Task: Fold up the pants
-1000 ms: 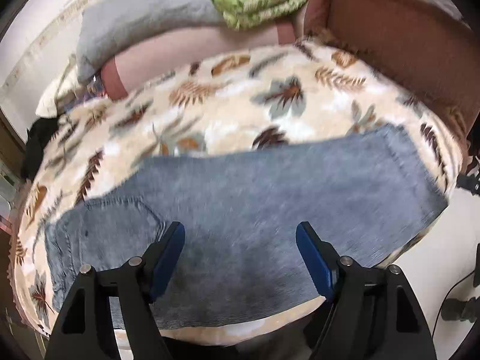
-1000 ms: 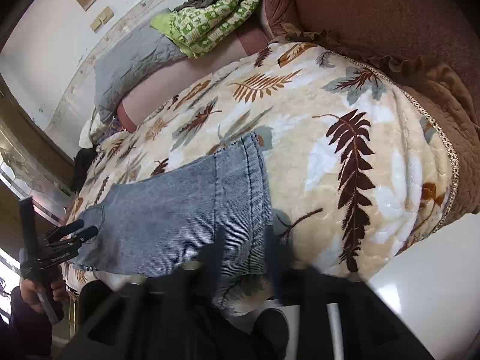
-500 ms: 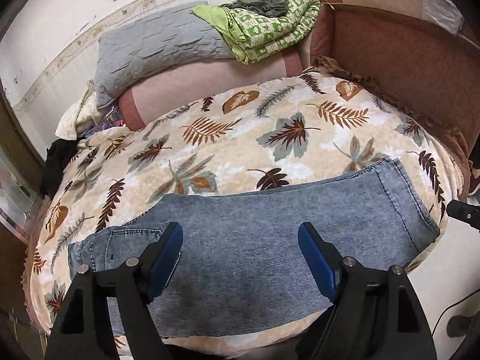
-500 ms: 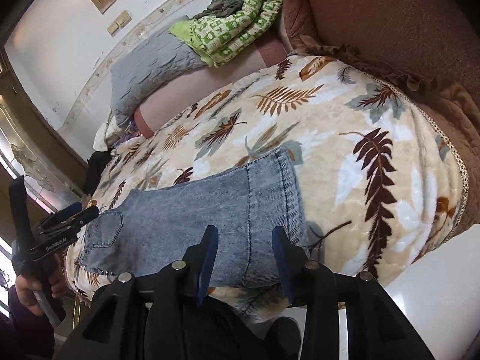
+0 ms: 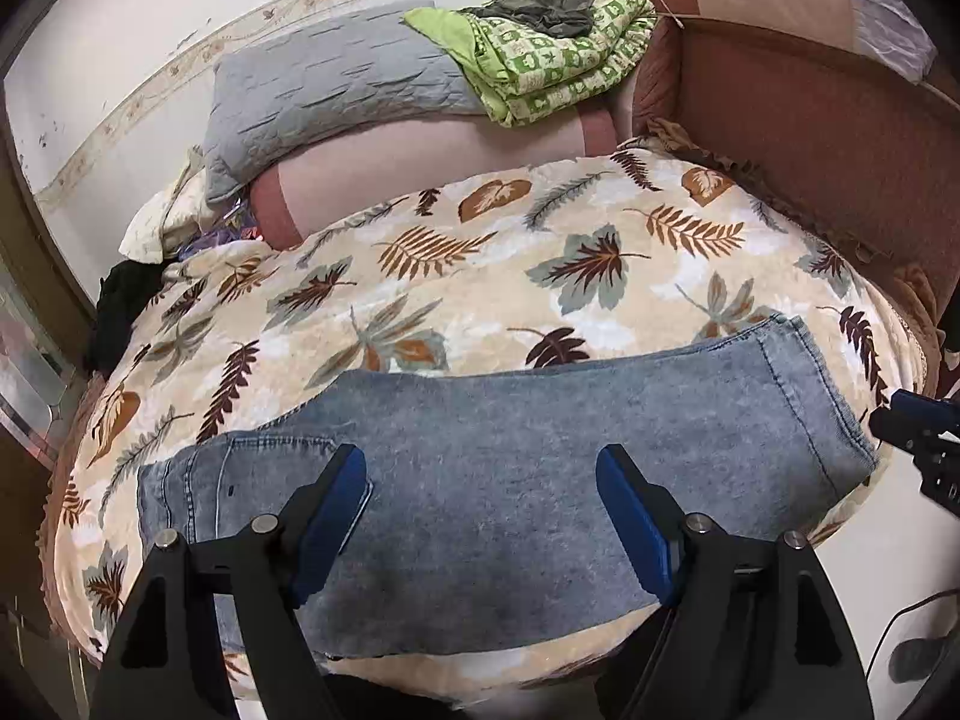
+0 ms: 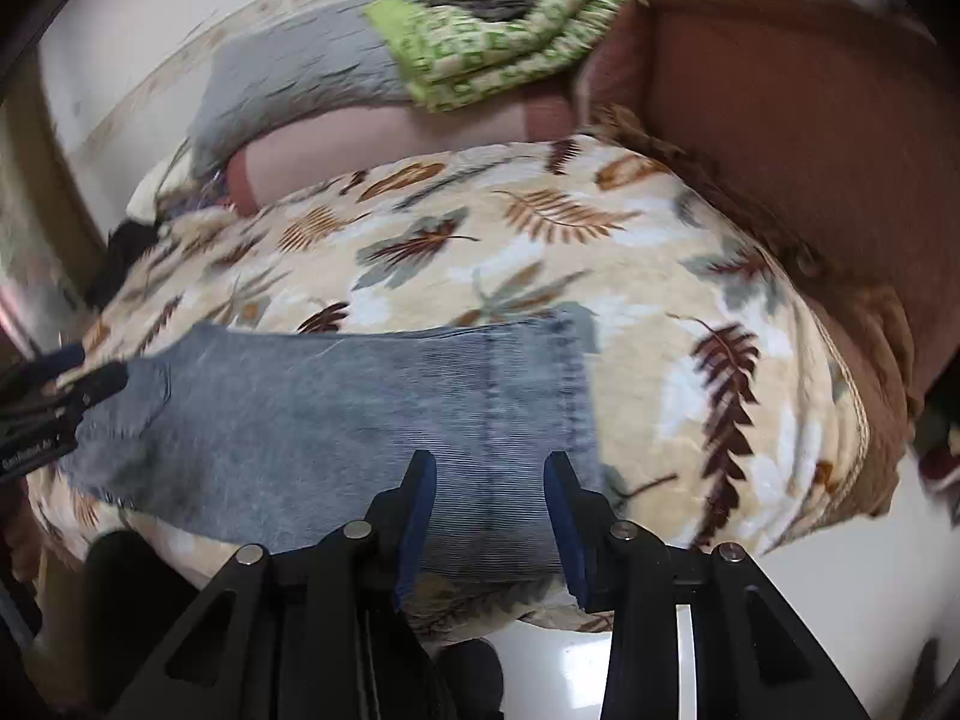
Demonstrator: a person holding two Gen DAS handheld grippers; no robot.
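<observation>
A pair of blue denim pants (image 5: 492, 468) lies flat along the near edge of a bed, waist at the left, leg hems at the right. It also shows in the right wrist view (image 6: 360, 408). My left gripper (image 5: 480, 480) is open and empty above the middle of the pants. My right gripper (image 6: 489, 480) is open and empty above the hem end; it also shows at the right edge of the left wrist view (image 5: 918, 432). The left gripper shows at the left edge of the right wrist view (image 6: 54, 402).
A leaf-patterned blanket (image 5: 540, 264) covers the bed. A grey pillow (image 5: 336, 90), a pink bolster (image 5: 432, 162) and a folded green blanket (image 5: 558, 48) lie at the back. A brown headboard (image 5: 810, 132) stands at the right. White floor (image 6: 840, 588) lies below.
Both grippers have pulled back and up from the pants. The right gripper has opened and swung to face the bed squarely.
</observation>
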